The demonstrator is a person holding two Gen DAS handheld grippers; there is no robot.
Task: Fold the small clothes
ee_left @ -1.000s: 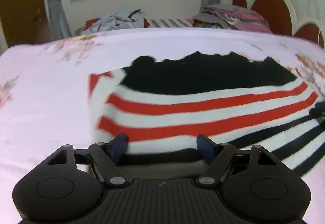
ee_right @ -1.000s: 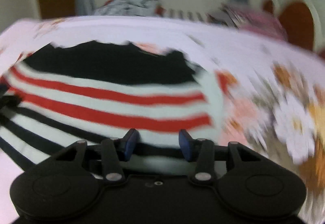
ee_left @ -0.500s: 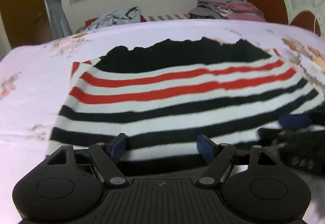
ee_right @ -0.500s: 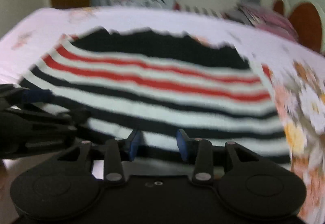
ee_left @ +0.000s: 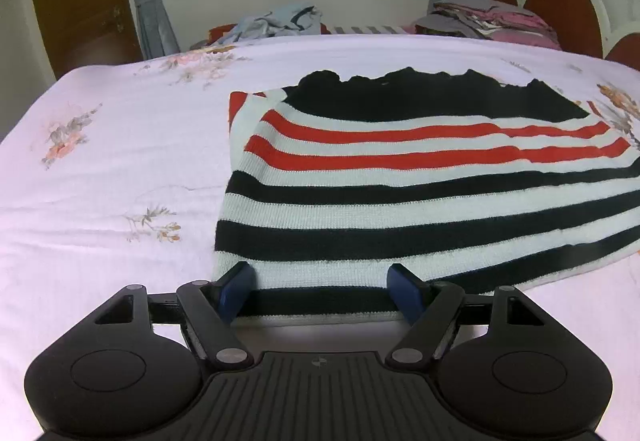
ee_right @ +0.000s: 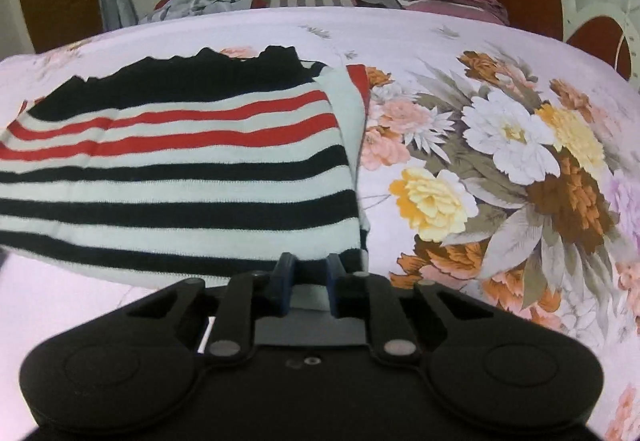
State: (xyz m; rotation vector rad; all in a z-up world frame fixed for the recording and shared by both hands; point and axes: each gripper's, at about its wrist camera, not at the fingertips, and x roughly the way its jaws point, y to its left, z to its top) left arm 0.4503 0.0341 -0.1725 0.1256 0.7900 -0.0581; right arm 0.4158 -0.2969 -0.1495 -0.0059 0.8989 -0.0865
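Observation:
A knit sweater with black, white and red stripes lies folded on the floral bedsheet. My left gripper is open, its blue fingertips astride the sweater's near hem at the near left corner. In the right wrist view the sweater fills the left side. My right gripper has its jaws close together at the sweater's near right corner, with the hem edge between the pads.
Heaps of clothes lie beyond the far edge of the bed: a pale pile and a folded pink and grey stack. A red padded headboard stands at right. A window is behind.
Both grippers pulled back toward the sweater's near hem. The right gripper's jaws narrowed and now pinch the near right corner. The left stayed open.

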